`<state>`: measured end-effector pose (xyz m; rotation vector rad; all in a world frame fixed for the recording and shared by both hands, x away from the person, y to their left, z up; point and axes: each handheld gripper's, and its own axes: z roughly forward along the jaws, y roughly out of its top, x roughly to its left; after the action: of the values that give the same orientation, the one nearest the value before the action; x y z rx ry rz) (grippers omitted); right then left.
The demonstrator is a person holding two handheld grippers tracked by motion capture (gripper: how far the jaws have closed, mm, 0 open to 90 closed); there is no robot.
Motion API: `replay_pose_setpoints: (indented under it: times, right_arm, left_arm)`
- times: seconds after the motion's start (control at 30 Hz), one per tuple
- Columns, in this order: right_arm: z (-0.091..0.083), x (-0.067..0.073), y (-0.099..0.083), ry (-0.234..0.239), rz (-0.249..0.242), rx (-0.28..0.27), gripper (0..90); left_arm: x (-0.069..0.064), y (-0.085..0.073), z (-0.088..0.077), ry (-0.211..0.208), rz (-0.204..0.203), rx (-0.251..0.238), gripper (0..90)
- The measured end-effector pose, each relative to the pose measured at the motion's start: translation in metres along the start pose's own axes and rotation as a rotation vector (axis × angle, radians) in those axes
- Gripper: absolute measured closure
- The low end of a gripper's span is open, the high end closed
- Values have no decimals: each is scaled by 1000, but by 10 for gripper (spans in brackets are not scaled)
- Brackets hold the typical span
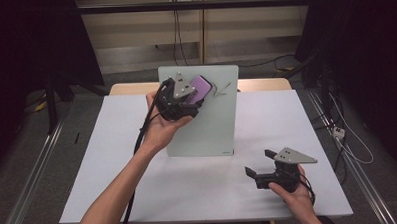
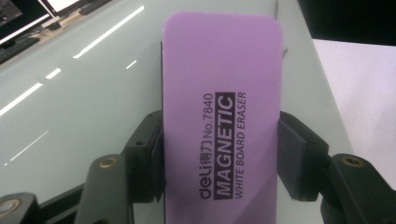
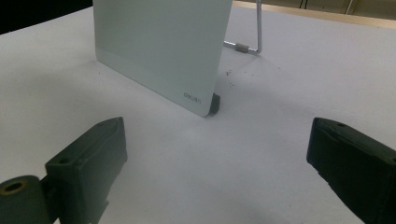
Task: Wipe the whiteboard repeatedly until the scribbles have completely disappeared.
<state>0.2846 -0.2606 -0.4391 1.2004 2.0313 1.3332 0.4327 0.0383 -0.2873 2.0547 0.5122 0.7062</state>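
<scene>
Left gripper clamps the purple eraser across its long edges, jaws pressed on both sides. The eraser sits against the upper part of the whiteboard, just beside a few dark marker strokes near the top right. The board stands tilted on the white table, propped by a wire stand behind it.

Right gripper rests low on the table, near the board's lower right corner, jaws spread wide with nothing between them.

Step in hand, as judged: wiping the strokes off.

Risks:
- Board is free-standing and the right gripper does not brace it. Pushing hard high up could tip it back or slide it on the table; the wire stand looks like the only support.
- The grip takes only the lower part of the eraser, and most of its length sticks out past the jaws. Drag against the board could twist it in the jaws or lever it out.
- The label says magnetic; if the eraser clings to the board, pulling away could strip it from the grip.
- Strokes lie close to the board's top edge, so a sweep could run off the edge and miss part of them.
</scene>
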Motion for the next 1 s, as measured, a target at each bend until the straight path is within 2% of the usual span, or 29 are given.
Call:
replay_pose_setpoints:
  times: [0.13,0.3,0.5,0.57,0.63,0.73,0.77,1.0]
  right_arm:
    - [0,0,0,5,0,0,50]
    - [0,0,0,1,3,-2,50]
    - [-1,1,0,4,1,-2,50]
    - [-1,0,0,4,-3,-3,49]
    - [-1,0,0,6,-3,-4,50]
    - [-1,0,0,7,-5,-4,49]
    - [-1,0,0,8,-7,-5,50]
    - [-1,0,0,10,0,-3,50]
  left_arm:
    - [-5,6,4,13,16,2,411]
    - [-15,7,12,-23,25,15,412]
    - [-49,-2,34,-112,75,71,412]
    - [-59,-5,40,-130,95,86,412]
    - [-64,-6,44,-138,95,89,412]
    - [-61,-3,42,-141,96,94,412]
    - [-58,-2,42,-147,75,84,412]
    - [-26,16,24,-92,19,38,412]
